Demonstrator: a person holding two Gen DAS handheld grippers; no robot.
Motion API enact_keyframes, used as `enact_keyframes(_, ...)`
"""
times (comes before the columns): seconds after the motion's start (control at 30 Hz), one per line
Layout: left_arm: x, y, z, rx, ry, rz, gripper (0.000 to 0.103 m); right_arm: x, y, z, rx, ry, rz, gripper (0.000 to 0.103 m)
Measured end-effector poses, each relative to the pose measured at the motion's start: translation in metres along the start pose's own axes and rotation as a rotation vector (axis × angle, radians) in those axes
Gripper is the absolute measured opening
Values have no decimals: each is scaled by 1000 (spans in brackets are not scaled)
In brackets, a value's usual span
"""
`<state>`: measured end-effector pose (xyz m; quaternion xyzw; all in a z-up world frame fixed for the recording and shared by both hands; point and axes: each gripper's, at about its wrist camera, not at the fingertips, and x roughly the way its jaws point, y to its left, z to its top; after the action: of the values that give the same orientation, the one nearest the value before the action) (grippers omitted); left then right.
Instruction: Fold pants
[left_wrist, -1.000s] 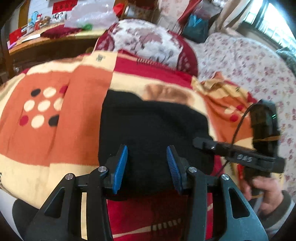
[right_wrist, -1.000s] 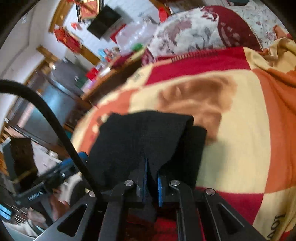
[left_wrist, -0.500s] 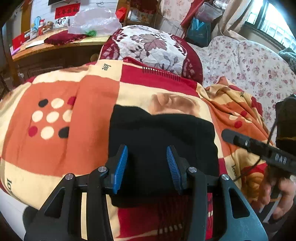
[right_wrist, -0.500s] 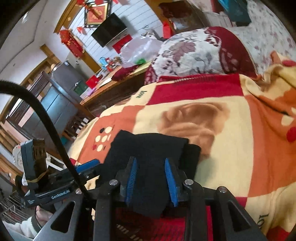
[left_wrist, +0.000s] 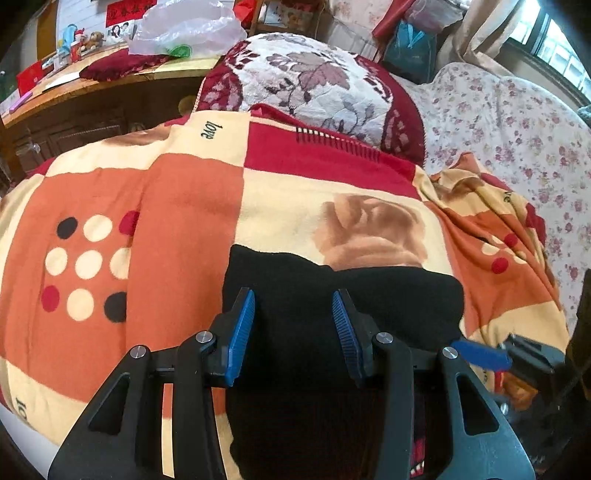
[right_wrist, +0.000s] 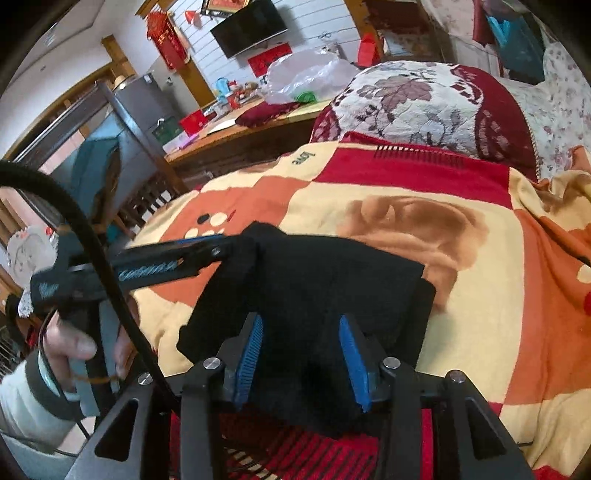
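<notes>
The black pants (left_wrist: 332, 295) lie folded into a compact rectangle on the patterned blanket (left_wrist: 184, 206); they also show in the right wrist view (right_wrist: 314, 280). My left gripper (left_wrist: 293, 325) is open and empty, its blue pads above the near part of the pants. My right gripper (right_wrist: 301, 352) is open and empty, hovering over the near edge of the pants. The right gripper's blue pad (left_wrist: 480, 356) shows at the pants' right edge in the left wrist view. The left gripper (right_wrist: 177, 264) shows at the pants' left side in the right wrist view.
A floral cushion (left_wrist: 314, 81) lies beyond the blanket. A wooden table (left_wrist: 92, 85) with a plastic bag (left_wrist: 184, 26) and clutter stands at the back left. A flowered sheet (left_wrist: 517, 122) covers the bed at right. A black cable (right_wrist: 92, 251) crosses the right wrist view.
My right gripper let go of the pants' fold and opened. Both grippers pulled back toward the near edge. The pants now lie flat, folded.
</notes>
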<state>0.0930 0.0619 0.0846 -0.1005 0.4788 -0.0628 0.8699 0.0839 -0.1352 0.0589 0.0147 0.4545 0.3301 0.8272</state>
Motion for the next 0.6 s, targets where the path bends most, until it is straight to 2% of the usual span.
enact_keyframes(0.23,15,0,2,-6,3,15,44,15,-12,-10,44,50,1,42)
enact_keyframes(0.6,10,-7,-2,16,-36,51,44,15,-13,-14,72,51,17,43)
